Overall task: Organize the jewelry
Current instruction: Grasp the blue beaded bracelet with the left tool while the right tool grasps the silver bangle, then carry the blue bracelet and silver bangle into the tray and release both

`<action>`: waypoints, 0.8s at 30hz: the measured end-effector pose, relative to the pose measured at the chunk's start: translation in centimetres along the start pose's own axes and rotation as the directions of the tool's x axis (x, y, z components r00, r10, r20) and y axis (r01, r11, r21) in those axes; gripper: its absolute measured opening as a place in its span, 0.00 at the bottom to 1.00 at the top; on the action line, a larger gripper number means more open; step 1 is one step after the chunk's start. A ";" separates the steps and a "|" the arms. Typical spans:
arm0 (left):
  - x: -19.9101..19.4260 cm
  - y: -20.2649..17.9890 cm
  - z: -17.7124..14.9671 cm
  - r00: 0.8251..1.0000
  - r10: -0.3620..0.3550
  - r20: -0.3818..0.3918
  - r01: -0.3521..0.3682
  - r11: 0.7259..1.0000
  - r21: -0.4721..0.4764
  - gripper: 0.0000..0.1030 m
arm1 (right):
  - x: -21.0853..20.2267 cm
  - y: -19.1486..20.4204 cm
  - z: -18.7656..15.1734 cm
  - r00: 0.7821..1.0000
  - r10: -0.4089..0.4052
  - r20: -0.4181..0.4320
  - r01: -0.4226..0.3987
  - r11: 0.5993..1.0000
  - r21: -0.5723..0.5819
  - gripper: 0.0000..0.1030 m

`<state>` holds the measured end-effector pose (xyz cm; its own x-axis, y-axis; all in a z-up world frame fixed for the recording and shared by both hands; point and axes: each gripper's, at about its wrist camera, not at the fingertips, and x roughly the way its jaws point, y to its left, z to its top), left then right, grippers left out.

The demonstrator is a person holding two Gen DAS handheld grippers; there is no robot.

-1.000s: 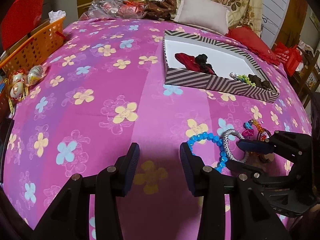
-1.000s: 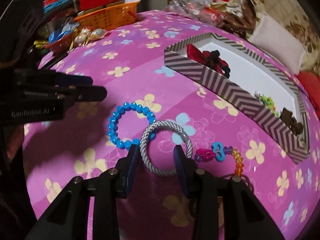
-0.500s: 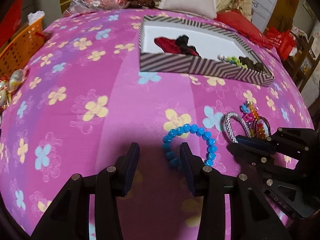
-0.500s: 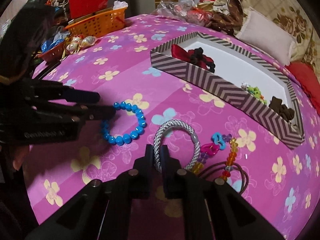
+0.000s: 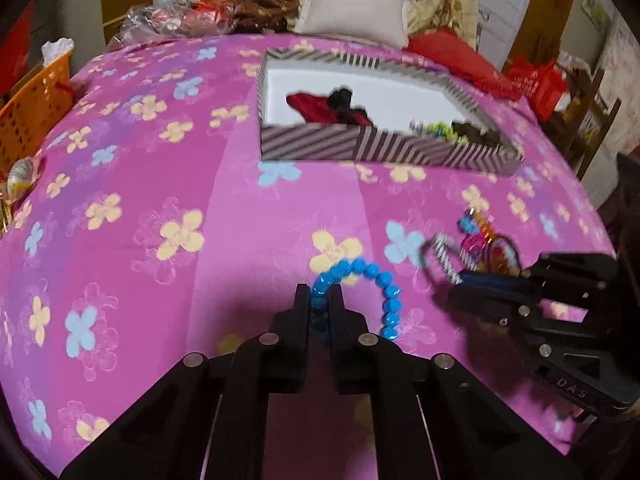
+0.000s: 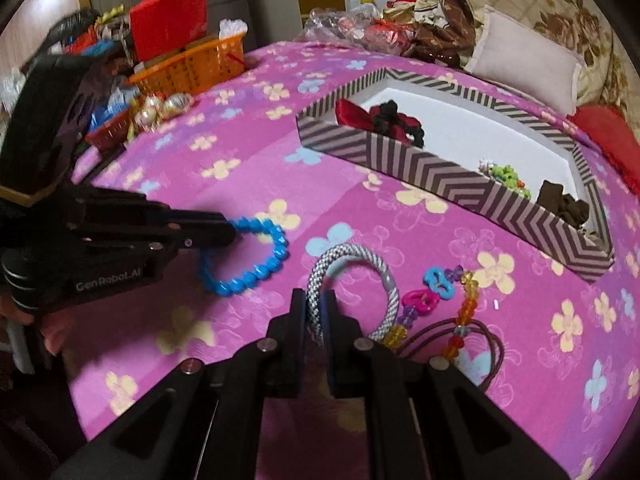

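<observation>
On the pink flowered bedspread lies a blue bead bracelet (image 5: 376,280), and my left gripper (image 5: 319,300) is shut on its near left side. In the right wrist view the same bracelet (image 6: 256,268) runs into the left gripper (image 6: 230,234) at the left. A grey-and-white braided bangle (image 6: 360,260) lies beside it, with my right gripper (image 6: 316,304) shut on its left side. In the left wrist view the bangle (image 5: 444,256) and right gripper (image 5: 464,280) show at the right. A striped box (image 6: 440,168) holds several dark and red hair pieces.
A colourful bead bracelet (image 6: 436,292) and brown hair ties (image 6: 484,344) lie right of the bangle. An orange basket (image 6: 192,68) and wrapped ornaments (image 6: 164,106) sit at the far left edge. Pillows (image 5: 352,14) and clutter line the far side.
Both grippers went from open to shut: the right one closed on the braided bangle first, then the left one closed on the blue bead bracelet. The left gripper came nearer the bracelet.
</observation>
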<state>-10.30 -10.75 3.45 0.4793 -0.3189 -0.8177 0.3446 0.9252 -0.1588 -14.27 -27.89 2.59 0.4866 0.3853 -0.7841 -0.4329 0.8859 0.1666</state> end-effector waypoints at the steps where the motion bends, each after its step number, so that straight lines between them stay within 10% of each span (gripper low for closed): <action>1: -0.5 0.0 0.2 1.000 0.001 0.015 -0.001 1.000 -0.002 0.01 | -0.3 0.0 0.1 1.000 0.008 0.013 -0.008 1.000 0.009 0.07; 18: -4.0 -0.4 3.1 0.994 0.007 0.108 -0.007 1.000 0.004 0.01 | -3.2 -0.3 2.5 0.995 0.044 0.093 -0.051 0.996 0.072 0.08; 24: -3.7 -0.1 2.6 0.995 0.013 0.098 -0.012 1.000 -0.009 0.01 | -1.2 -0.5 1.5 1.000 0.020 0.009 -0.021 0.997 0.069 0.31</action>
<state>-10.02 -10.16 7.92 0.5601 -0.3256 -0.7617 0.3317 0.9308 -0.1539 -13.53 -28.41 4.31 0.4848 0.4054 -0.7750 -0.3899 0.8933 0.2234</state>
